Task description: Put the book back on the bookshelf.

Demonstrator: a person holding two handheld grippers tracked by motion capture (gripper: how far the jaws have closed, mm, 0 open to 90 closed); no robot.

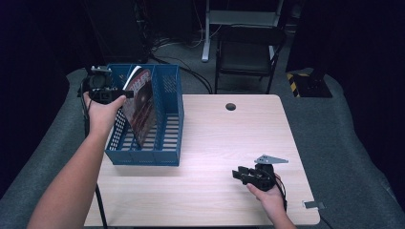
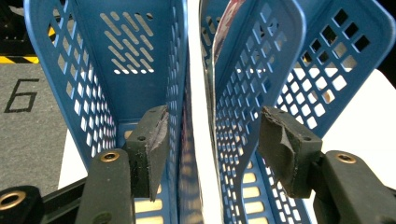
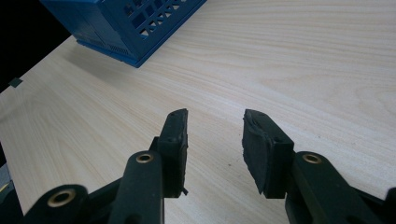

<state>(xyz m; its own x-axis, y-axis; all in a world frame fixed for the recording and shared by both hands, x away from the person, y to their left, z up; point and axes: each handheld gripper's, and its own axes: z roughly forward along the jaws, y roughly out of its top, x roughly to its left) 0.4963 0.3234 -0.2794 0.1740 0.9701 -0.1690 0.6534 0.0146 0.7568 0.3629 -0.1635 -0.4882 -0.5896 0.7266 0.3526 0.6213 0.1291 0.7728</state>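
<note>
A blue perforated file rack (image 1: 169,138) with three slots stands on the left of the wooden table (image 1: 229,143). A magazine (image 1: 143,102) with a dark red cover leans upright in its middle slot. My left gripper (image 1: 125,94) is at the magazine's top back corner. In the left gripper view it (image 2: 212,135) is open, its jaws straddling the magazine's white edge (image 2: 201,130) and the blue dividers (image 2: 233,116) beside it, pads clear of them. My right gripper (image 1: 237,174) rests low over the front right of the table, open (image 3: 215,140) with nothing between its jaws.
A folding chair (image 1: 248,52) and desk legs stand beyond the table. The tabletop has a cable hole (image 1: 230,106) near its far edge and a small metal plate (image 1: 313,205) at the front right corner. The rack's corner (image 3: 126,28) lies ahead of the right gripper.
</note>
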